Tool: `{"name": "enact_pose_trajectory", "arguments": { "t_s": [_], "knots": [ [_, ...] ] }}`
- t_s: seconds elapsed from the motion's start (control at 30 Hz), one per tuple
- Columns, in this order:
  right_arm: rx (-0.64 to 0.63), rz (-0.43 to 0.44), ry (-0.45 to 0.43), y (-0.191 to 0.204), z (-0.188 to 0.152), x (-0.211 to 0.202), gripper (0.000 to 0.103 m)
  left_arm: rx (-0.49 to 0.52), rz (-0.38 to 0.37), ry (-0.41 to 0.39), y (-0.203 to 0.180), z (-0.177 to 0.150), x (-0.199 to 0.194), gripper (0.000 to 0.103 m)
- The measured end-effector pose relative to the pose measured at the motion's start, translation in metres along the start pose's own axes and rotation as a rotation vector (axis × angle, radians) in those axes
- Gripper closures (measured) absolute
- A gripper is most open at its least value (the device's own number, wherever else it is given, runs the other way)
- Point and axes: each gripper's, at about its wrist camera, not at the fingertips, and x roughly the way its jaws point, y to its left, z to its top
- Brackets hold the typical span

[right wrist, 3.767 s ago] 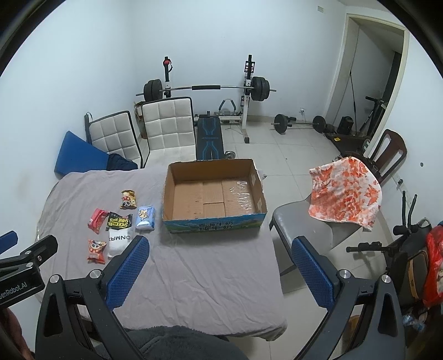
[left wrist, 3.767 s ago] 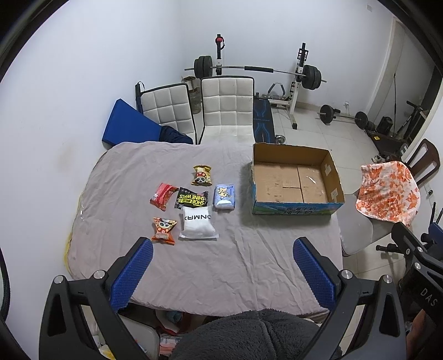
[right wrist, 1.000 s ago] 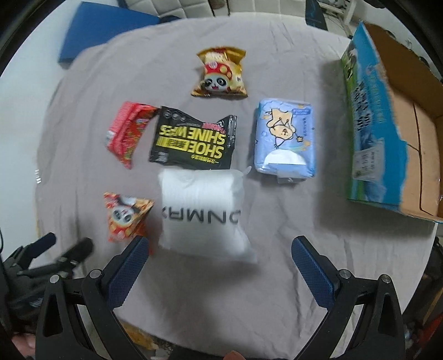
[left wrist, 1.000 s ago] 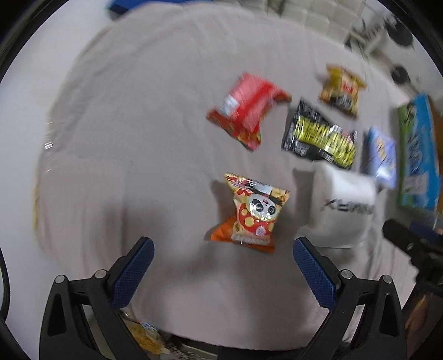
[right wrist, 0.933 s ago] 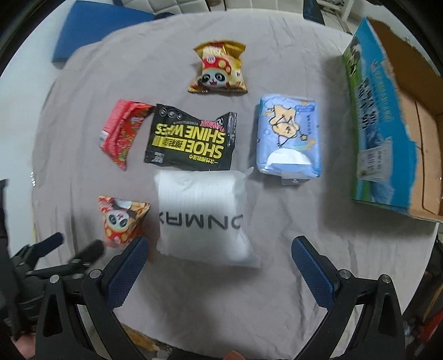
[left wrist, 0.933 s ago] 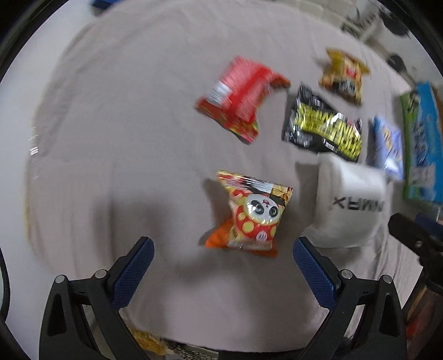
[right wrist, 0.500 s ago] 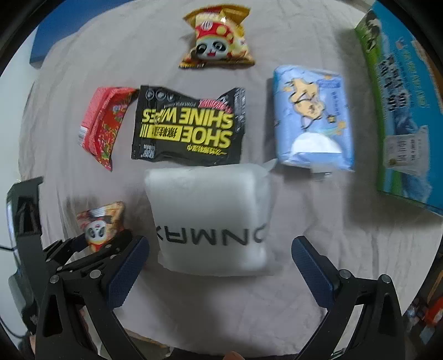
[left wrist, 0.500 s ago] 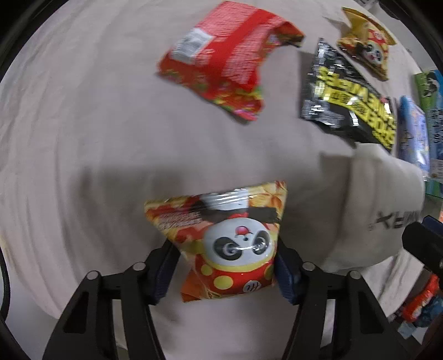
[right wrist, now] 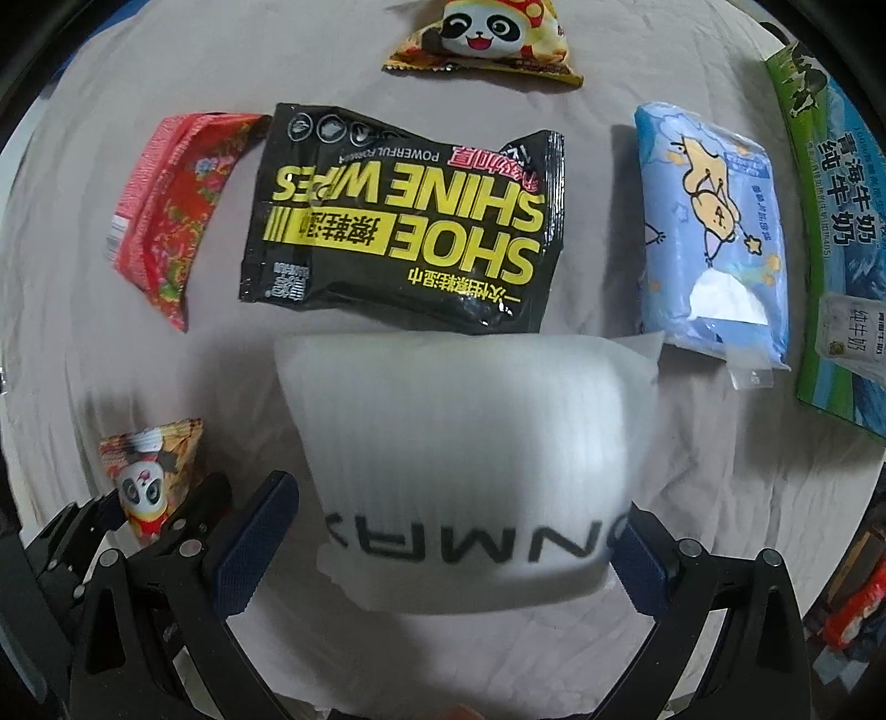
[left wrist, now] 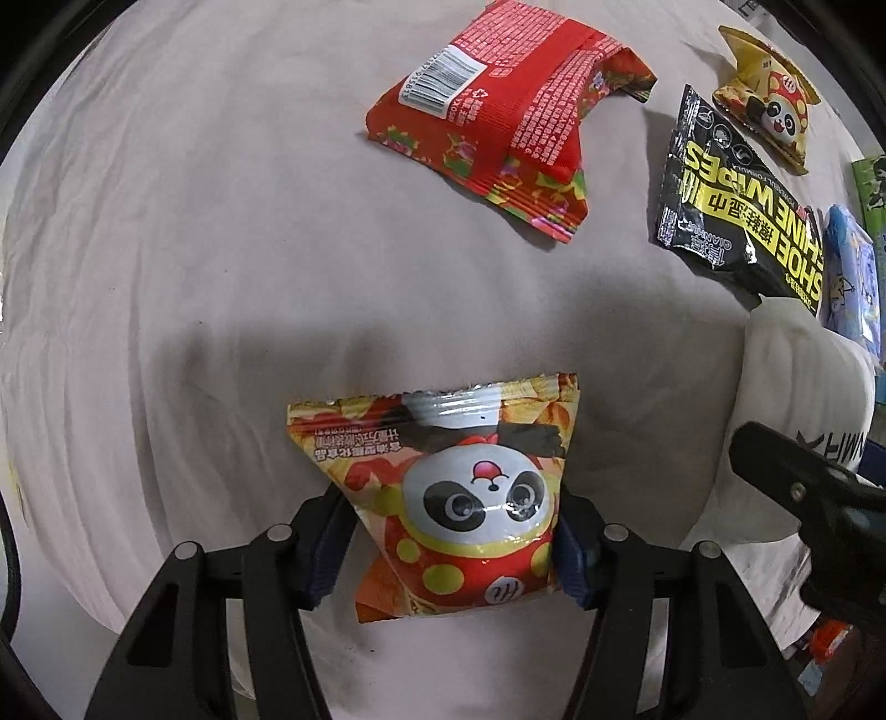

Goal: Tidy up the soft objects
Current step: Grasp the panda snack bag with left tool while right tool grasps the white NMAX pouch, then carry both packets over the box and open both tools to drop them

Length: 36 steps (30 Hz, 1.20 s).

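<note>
Your left gripper (left wrist: 451,545) is pinching the small orange-and-red panda snack bag (left wrist: 454,509) across its lower, puffy half, blue pads pressed into both sides. Good spot: the crimped top seal would slip, the air-filled belly gives the pads something to bite. The bag sits at the near left of the grey tablecloth (left wrist: 194,277); I can't tell if it has lifted off the cloth.

Your right gripper (right wrist: 451,545) straddles the white soft pack with black lettering (right wrist: 465,459), near centre. Right pad (right wrist: 637,559) looks to be touching the pack's edge, left pad (right wrist: 255,531) stands just clear, so the jaws are spread, not yet squeezing. The pack is wide, so it needs nearly the full opening.

Lying flat farther out:
- black foil "SHOE SHINE WIPES" pouch (right wrist: 404,221), just beyond the white pack, edges nearly touching
- red flower-print foil packet (right wrist: 171,210), far left
- yellow panda snack bag (right wrist: 487,44), far centre
- light blue cartoon tissue pack (right wrist: 709,238), right

The green-and-blue printed cardboard box (right wrist: 830,238) stands at the far right, likely the drop target. Both picks are the nearest items, which keeps the reach short.
</note>
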Motion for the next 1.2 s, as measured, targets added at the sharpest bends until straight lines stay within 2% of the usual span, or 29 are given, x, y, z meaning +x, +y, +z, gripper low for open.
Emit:
{"name": "enact_pose_trajectory", "arguments": {
  "t_s": [0.07, 0.1, 0.23, 0.3, 0.33, 0.47, 0.6, 0.73, 0.93, 1.1, 1.2],
  "knots": [
    [0.008, -0.005, 0.012, 0.001, 0.002, 0.003, 0.0, -0.001, 0.0, -0.002, 0.001, 0.0, 0.0, 0.044],
    [0.007, -0.004, 0.013, -0.013, 0.004, 0.011, 0.0, 0.0, 0.0, -0.003, 0.003, -0.002, -0.001, 0.044],
    [0.02, -0.008, 0.016, -0.011, 0.002, 0.02, 0.0, -0.007, -0.002, -0.01, 0.005, -0.005, -0.002, 0.046],
    [0.021, -0.018, 0.011, -0.013, -0.002, 0.02, 0.01, -0.011, 0.0, -0.016, 0.006, -0.007, -0.005, 0.059],
    [0.013, -0.033, 0.009, -0.015, -0.003, 0.022, 0.019, -0.01, 0.002, -0.016, 0.005, -0.008, -0.006, 0.06],
    [0.005, -0.02, -0.015, -0.022, -0.009, 0.013, 0.028, -0.011, 0.009, -0.034, 0.003, -0.011, -0.014, 0.065],
    [-0.021, -0.024, -0.049, -0.026, -0.02, -0.001, 0.031, -0.013, 0.014, -0.068, 0.002, -0.016, -0.033, 0.066],
    [-0.029, 0.014, -0.074, -0.034, -0.032, -0.022, 0.032, -0.019, -0.005, -0.117, -0.004, -0.02, -0.063, 0.066],
    [-0.035, 0.095, -0.147, -0.069, -0.047, -0.067, 0.032, 0.007, -0.054, -0.222, -0.026, -0.026, -0.129, 0.066],
    [-0.017, 0.166, -0.231, -0.11, -0.06, -0.122, 0.032, 0.057, -0.105, -0.319, -0.07, -0.035, -0.192, 0.066],
    [0.003, 0.191, -0.286, -0.14, -0.066, -0.155, 0.032, 0.102, -0.137, -0.373, -0.108, -0.044, -0.22, 0.066]
  ]
}}
